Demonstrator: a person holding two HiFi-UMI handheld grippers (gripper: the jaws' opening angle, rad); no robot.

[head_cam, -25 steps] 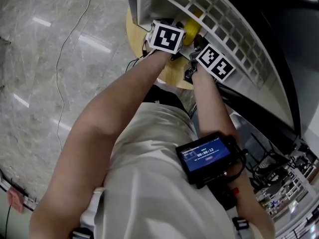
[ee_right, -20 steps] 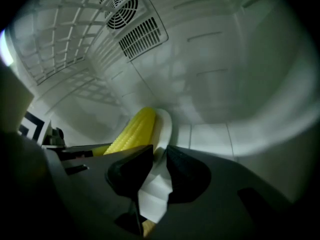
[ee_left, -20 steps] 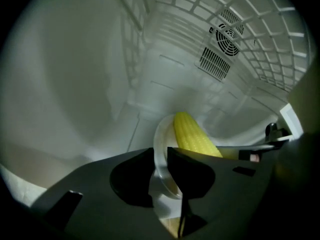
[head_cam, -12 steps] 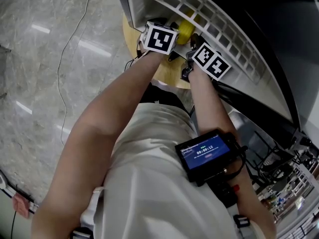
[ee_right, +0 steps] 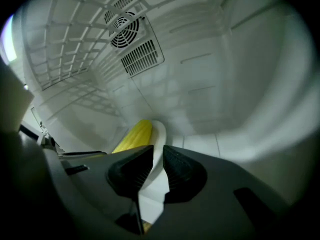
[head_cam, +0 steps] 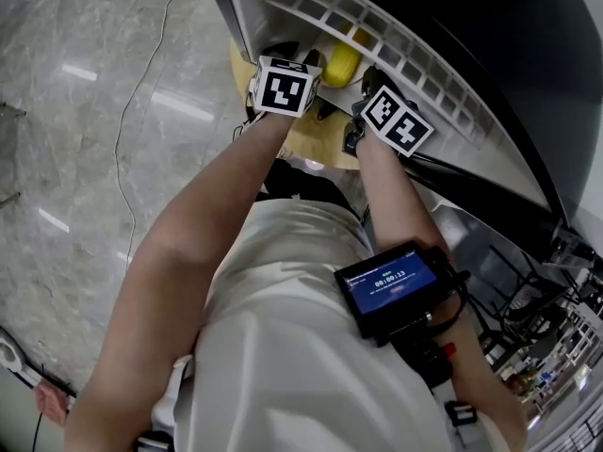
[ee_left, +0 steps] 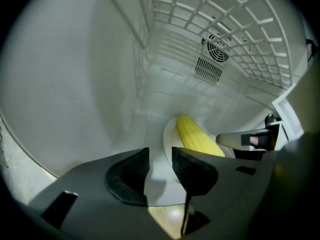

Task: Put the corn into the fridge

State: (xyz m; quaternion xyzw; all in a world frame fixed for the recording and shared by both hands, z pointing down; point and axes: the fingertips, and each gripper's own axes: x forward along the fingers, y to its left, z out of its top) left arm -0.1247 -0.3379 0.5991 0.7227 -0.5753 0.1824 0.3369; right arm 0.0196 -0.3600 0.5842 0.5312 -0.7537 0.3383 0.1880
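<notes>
Currently on record, by item.

1. Corn (ee_left: 195, 136): one yellow cob, lying lengthwise on a white plate (ee_left: 168, 134). Both are inside the white fridge (ee_left: 75, 84), on the compartment's white floor and beneath a wire shelf (ee_left: 240, 24). A round fan grille (ee_left: 218, 36) with a slatted vent under it sits in the back wall beyond.
2. Left gripper (ee_left: 160, 155): jaws apart, having just been opening. The plate's near rim shows in the gap between them, and the cob lies just past the right jaw.
3. Right gripper (ee_right: 158, 155): jaws drawn close onto the same plate's rim, with the pads pinching the white edge. The cob lies just beyond its left jaw.
4. Round wooden table (head_cam: 316, 141): seen in the head view below the fridge's open front. Both grippers reach over it, side by side, into the opening.
5. Small screen device (head_cam: 389, 287): lit blue, worn at the person's waist.
6. Floor (head_cam: 94, 111): grey, marble-patterned and glossy, to the left of the table.
</notes>
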